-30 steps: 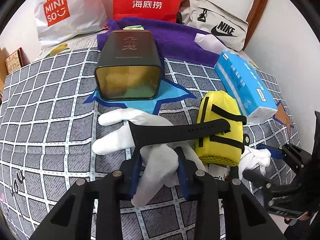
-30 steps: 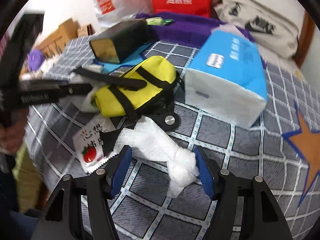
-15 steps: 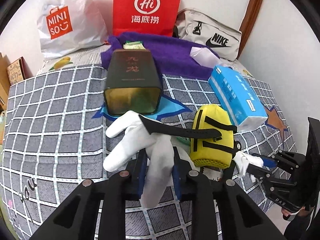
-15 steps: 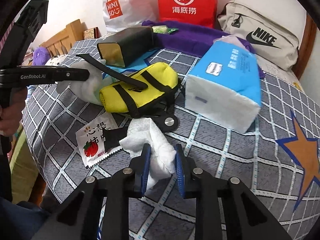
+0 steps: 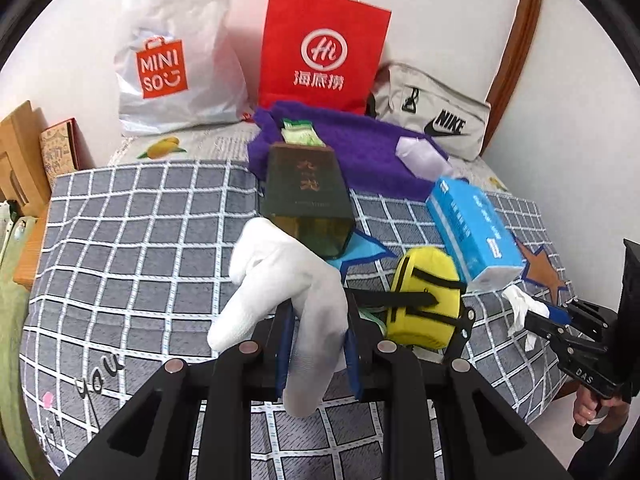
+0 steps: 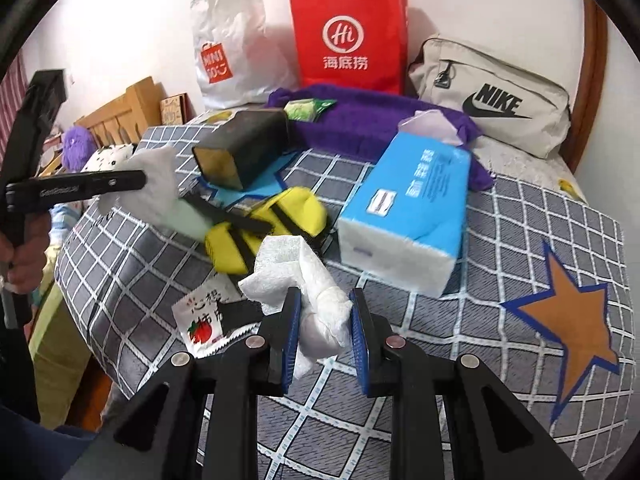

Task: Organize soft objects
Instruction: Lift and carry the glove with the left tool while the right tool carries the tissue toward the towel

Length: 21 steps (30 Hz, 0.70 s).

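My left gripper (image 5: 318, 320) is shut on a white glove (image 5: 280, 280) and holds it above the checked bed cover; it shows from the side in the right wrist view (image 6: 152, 188). My right gripper (image 6: 325, 316) is shut on a crumpled white tissue (image 6: 304, 280), lifted off the bed; it shows at the right edge of the left wrist view (image 5: 520, 308). A yellow pouch (image 5: 424, 300) with black straps lies between the two grippers. A black strap (image 5: 384, 298) reaches from the pouch toward the glove.
A dark tin box (image 5: 308, 204) lies on its side behind the glove. A blue tissue pack (image 5: 472, 228), purple towel (image 5: 360, 148), red bag (image 5: 324, 48), white Miniso bag (image 5: 168, 72) and Nike bag (image 5: 432, 116) stand behind. A strawberry sachet (image 6: 200, 320) lies near the bed edge.
Both grippers closed on their cloth and rose: the left lifted the glove off the bed from under the strap, the right lifted the tissue.
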Each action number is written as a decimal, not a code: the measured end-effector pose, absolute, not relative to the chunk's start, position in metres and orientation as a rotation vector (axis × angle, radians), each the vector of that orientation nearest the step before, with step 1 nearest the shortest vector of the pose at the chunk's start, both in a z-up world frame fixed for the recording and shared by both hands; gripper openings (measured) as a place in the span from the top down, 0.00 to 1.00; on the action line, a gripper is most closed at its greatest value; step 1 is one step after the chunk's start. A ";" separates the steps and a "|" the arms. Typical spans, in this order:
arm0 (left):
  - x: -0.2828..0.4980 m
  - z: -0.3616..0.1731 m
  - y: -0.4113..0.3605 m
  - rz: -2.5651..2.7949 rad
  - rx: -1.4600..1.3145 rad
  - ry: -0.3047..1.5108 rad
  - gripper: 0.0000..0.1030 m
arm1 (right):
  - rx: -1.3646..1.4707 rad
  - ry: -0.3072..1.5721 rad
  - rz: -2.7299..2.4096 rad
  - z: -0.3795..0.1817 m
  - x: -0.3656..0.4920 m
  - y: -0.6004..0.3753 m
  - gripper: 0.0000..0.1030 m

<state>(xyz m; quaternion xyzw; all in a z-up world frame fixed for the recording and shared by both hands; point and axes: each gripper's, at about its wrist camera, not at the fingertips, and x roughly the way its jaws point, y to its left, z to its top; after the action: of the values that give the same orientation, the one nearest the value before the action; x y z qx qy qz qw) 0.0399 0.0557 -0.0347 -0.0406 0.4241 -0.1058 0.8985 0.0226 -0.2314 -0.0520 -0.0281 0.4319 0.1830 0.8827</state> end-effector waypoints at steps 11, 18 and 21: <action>0.030 0.005 0.063 -0.208 -0.085 0.806 0.79 | -0.042 0.847 0.346 -0.019 0.037 -0.233 0.77; 0.034 0.023 0.069 -0.202 -0.099 0.782 0.79 | -0.059 0.856 0.314 -0.010 0.047 -0.236 0.77; 0.040 0.029 0.070 -0.195 -0.098 0.777 0.79 | -0.048 0.862 0.306 -0.008 0.051 -0.241 0.77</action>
<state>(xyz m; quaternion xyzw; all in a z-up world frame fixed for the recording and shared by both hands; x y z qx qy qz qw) 0.0400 0.0696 0.0294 -0.0478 0.3779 -0.0949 0.9197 0.0507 -0.2407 -0.0077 -0.0233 0.4160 0.1475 0.8970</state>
